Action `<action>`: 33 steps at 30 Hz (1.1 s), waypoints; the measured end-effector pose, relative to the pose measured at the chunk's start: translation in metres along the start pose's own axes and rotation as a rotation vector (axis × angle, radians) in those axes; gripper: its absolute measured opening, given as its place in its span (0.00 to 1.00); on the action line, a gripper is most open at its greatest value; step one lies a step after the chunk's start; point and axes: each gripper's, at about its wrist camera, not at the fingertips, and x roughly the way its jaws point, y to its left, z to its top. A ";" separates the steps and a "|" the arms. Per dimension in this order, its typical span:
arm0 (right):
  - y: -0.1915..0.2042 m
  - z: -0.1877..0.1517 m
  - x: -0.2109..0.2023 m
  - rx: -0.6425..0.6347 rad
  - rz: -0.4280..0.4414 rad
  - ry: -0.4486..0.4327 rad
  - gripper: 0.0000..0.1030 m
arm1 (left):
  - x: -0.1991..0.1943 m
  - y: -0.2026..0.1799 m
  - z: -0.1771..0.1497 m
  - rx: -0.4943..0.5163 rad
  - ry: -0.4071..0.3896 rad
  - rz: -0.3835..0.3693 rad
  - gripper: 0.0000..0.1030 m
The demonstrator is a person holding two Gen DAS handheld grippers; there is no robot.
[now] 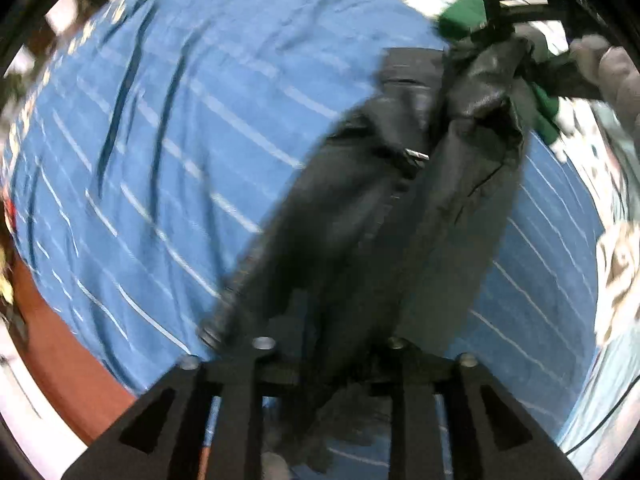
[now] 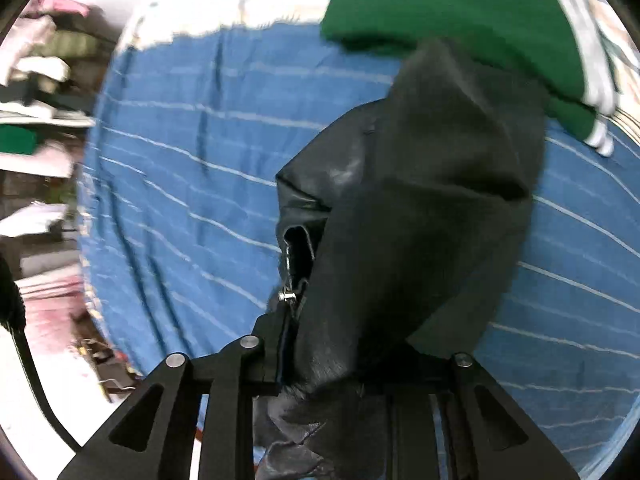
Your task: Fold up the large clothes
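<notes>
A black leather-like jacket [image 1: 360, 208] with a metal zipper pull [image 1: 416, 155] hangs stretched between both grippers, lifted above a blue striped bedsheet [image 1: 160, 140]. My left gripper [image 1: 328, 360] is shut on one end of it. In the left wrist view the right gripper [image 1: 500, 28] shows at the top right, clamped on the jacket's other end. In the right wrist view my right gripper [image 2: 352, 360] is shut on the jacket [image 2: 420, 220], whose zipper [image 2: 289, 272] hangs beside the left finger.
A folded green garment [image 2: 440, 8] with white cuffs lies at the far edge of the sheet [image 2: 180, 180]. Cluttered shelves [image 2: 36, 80] stand to the left. A reddish-brown bed edge [image 1: 68, 352] shows at lower left.
</notes>
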 end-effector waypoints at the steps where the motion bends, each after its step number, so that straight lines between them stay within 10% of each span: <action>1: 0.005 0.005 0.016 -0.016 -0.010 0.024 0.42 | 0.003 0.014 0.001 -0.035 0.013 -0.033 0.30; 3: 0.021 0.012 0.040 -0.047 0.031 0.077 0.65 | 0.005 0.040 0.001 -0.102 0.020 -0.073 0.39; 6: 0.032 0.012 0.032 -0.131 0.112 0.082 0.73 | -0.010 0.071 -0.005 -0.154 -0.016 -0.073 0.80; 10: -0.008 0.002 -0.030 -0.131 0.284 -0.020 0.73 | -0.024 0.075 -0.006 -0.155 -0.048 -0.030 0.83; 15: -0.122 0.009 -0.069 -0.003 0.167 -0.142 0.73 | 0.006 0.039 0.001 -0.145 -0.069 0.049 0.84; 18: -0.196 0.026 -0.049 0.090 0.171 -0.131 0.73 | 0.055 0.037 0.002 -0.121 -0.016 0.174 0.86; 26: -0.251 0.077 0.033 0.106 0.533 -0.150 0.75 | 0.078 0.053 0.002 -0.137 -0.010 0.150 0.98; 30: -0.226 0.075 0.037 0.073 0.573 -0.172 0.30 | 0.079 0.052 0.008 -0.088 0.000 0.171 0.99; 33: -0.237 0.053 0.021 0.171 0.604 -0.228 0.23 | 0.078 0.044 0.021 -0.034 -0.003 0.200 0.99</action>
